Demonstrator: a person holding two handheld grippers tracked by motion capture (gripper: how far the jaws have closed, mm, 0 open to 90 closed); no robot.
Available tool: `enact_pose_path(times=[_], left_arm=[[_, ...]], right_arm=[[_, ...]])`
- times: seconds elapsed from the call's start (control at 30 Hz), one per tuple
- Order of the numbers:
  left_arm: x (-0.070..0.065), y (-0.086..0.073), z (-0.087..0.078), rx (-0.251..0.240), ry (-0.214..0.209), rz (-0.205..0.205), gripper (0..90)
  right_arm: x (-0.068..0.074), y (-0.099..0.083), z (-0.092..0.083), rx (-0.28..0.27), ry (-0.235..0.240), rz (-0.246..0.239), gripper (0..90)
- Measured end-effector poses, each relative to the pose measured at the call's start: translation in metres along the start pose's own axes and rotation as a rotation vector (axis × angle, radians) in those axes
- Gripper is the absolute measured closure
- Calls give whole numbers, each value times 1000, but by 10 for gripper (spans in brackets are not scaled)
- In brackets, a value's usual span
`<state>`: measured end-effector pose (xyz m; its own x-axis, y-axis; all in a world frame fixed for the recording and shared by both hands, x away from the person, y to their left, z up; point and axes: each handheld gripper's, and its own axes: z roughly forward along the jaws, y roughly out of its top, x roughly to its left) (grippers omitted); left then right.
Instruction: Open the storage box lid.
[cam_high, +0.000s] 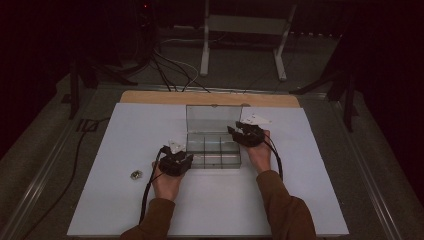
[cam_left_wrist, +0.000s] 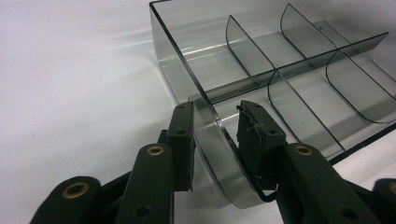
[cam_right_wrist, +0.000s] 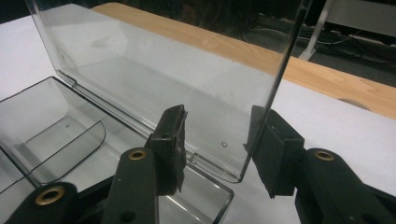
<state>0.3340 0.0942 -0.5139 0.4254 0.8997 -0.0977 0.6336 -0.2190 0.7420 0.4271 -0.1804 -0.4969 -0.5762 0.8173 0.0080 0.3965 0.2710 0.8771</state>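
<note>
Box: clear plastic organizer box (cam_high: 213, 150) sitting on the white sheet (cam_high: 125, 200), a bit back of the middle, closer to the far edge than the near one. Smoky see-through walls, curved dividers (cam_left_wrist: 299, 116) splitting it into compartments.
Lid: hinged lid (cam_high: 212, 118) standing open, pretty much upright along the box's far side, facing the wooden strip (cam_high: 150, 97) at the far edge of the table.
Left gripper: left gripper (cam_left_wrist: 215, 128) parked at the box's near left corner. Fingers narrow-ish, one outside the wall and one inside, straddling the rounded corner wall. Inner pad looks right up against the plastic, outer pad just beside it; can't tell for sure if it's really pinching.
Right gripper: right gripper (cam_right_wrist: 218, 140) up at the far right corner of the box, at the lid's side edge. Fingers moderately apart, one in front of the lid and one behind it, lower corner of the lid between them. Visible gaps on both sides, so not clamped on it.
Hands: both coming in from the near edge, brown sleeves (cam_high: 282, 205), cables trailing back.
Other stuff: small metal bit (cam_high: 136, 174) lying on the sheet toward the left edge, well apart from the box.
</note>
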Motion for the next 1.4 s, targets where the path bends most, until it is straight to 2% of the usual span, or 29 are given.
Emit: enact_pose_path(times=[0.17,0.27,0.4,0.57,0.87,1.1,1.4], left_arm=[[0,0,0,0,0,0,692],[0,0,0,0,2,0,693],[0,0,0,2,4,0,693],[-1,0,0,4,6,4,694],[-1,0,0,4,6,6,691],[-1,0,0,2,6,5,691],[-1,0,0,1,5,2,690]], right_arm=[[0,1,1,4,-4,7,582],[-3,2,0,19,16,43,612],[-4,3,-1,26,17,35,614],[-4,4,3,27,-2,66,597],[-2,4,7,43,10,92,515],[-1,5,10,52,0,112,498],[3,8,14,85,-49,139,515]])
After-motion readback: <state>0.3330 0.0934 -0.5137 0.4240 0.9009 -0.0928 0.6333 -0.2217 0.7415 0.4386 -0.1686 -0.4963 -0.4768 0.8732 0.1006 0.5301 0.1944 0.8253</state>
